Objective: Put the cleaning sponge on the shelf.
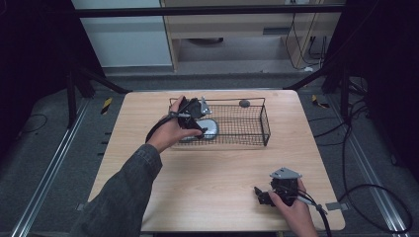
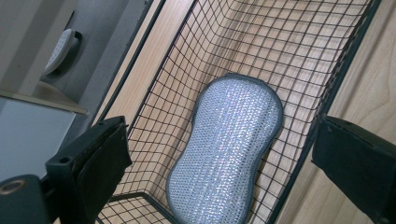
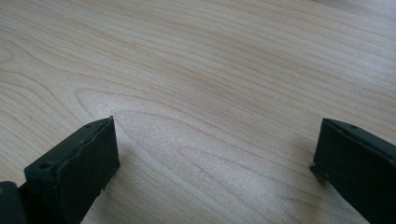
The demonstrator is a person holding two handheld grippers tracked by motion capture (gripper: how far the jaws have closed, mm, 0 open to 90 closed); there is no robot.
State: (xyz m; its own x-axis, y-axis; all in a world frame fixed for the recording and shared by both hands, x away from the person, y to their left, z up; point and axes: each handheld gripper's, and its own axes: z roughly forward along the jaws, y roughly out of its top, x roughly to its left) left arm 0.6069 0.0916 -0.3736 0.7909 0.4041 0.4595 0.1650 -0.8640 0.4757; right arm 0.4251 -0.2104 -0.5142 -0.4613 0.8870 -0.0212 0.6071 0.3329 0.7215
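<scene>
The right gripper [image 1: 264, 196] rests low on the pale wooden table [image 1: 212, 163], jaws wide apart and empty. The left gripper [image 2: 219, 154] — jaws also spread — hangs over the silver, peanut-shaped scrubbing pad [image 2: 229, 149] lying flat in the black wire basket [image 1: 247, 126].

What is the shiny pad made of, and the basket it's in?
The pad looks like a scrubbing sponge wrapped in glittery silver mesh with a grey stitched edge. The basket looks like thin metal wire with a black coating, crossed in a grid.
</scene>
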